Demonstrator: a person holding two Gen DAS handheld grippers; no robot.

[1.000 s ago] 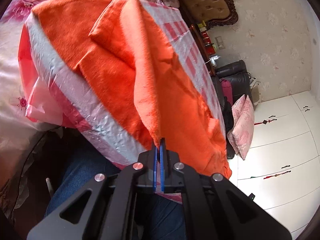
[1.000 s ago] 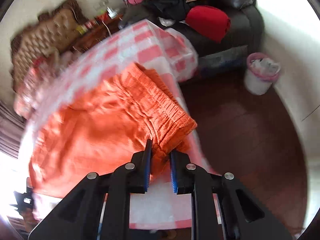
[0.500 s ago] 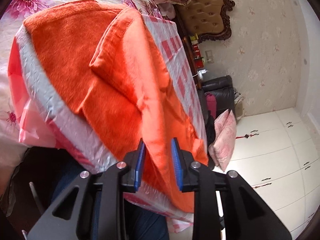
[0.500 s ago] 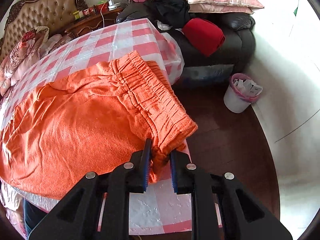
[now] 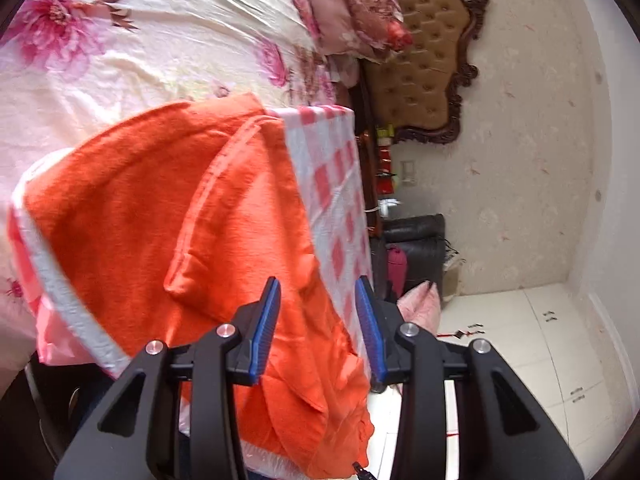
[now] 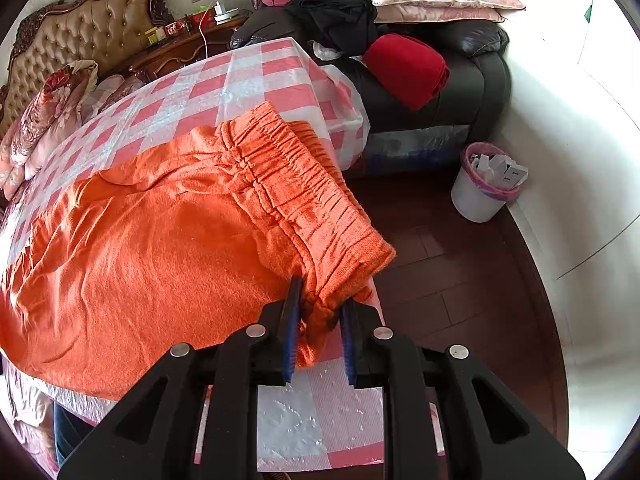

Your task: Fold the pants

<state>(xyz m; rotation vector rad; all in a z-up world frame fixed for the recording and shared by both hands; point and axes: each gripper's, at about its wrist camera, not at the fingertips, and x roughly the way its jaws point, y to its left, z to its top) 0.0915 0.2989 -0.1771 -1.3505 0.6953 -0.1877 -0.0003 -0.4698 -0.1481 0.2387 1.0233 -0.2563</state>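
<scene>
left tool (image 5: 318,326): jaws just been opening, nothing pinched, cloth behind the gap, likely letting the leg settle | right tool (image 6: 320,330): nearly closed, clamping waistband corner to anchor the fold | pants (image 6: 160,240): spread on counter (image 6: 240,76), from 9 to 12 o'clock of right tool

orange fleece pants (image 6: 160,240) lie spread flat, one layer folded over, elastic gathered waistband (image 6: 304,196) toward three o'clock in the right wrist view, its near corner lifted and bunched.
</scene>
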